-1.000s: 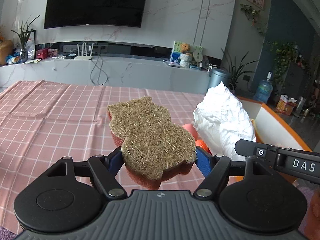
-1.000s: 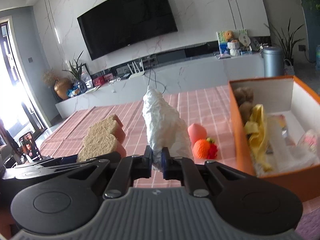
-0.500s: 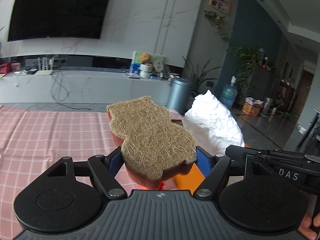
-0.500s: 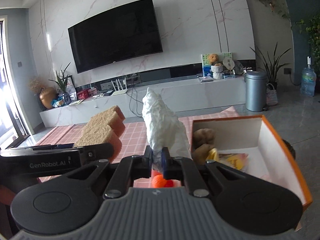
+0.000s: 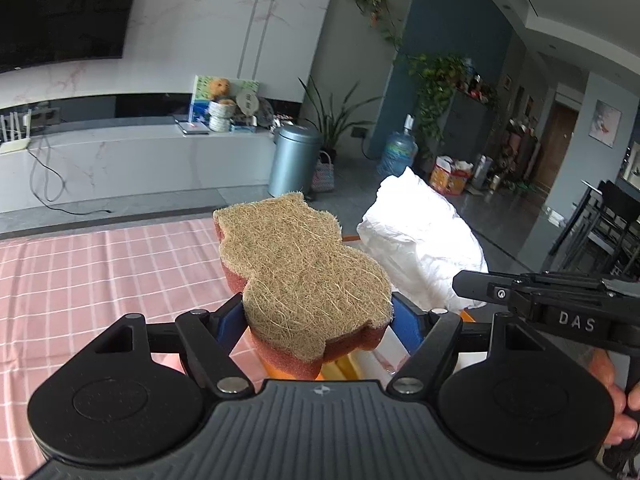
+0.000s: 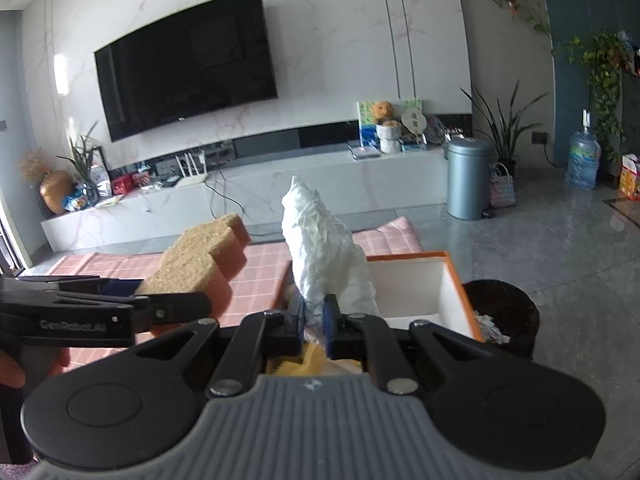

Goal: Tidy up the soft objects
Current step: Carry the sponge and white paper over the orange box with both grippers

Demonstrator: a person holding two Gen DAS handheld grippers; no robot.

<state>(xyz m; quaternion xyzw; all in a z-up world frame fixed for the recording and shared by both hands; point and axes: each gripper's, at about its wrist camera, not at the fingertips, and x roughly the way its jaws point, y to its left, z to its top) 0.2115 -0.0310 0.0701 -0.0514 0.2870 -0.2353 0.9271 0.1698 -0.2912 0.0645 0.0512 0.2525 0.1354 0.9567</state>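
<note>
The left gripper (image 5: pixel 316 320) is clamped on a bear-shaped, coir-topped red sponge (image 5: pixel 300 276); beside it the right gripper (image 6: pixel 312 324) pinches a crumpled white plastic bag (image 6: pixel 324 256), apparently raised.

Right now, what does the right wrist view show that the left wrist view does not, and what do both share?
Only the right wrist view: the orange box's white interior, the dark round waste basket beside it, and the right gripper clamped on the crumpled white plastic bag.

Only the left wrist view: the left gripper clamped on the brown-fibre, red-backed sponge, seen from above, and dark chairs at far right.

Both: sponge, bag, pink checked tablecloth, grey bin.
</note>
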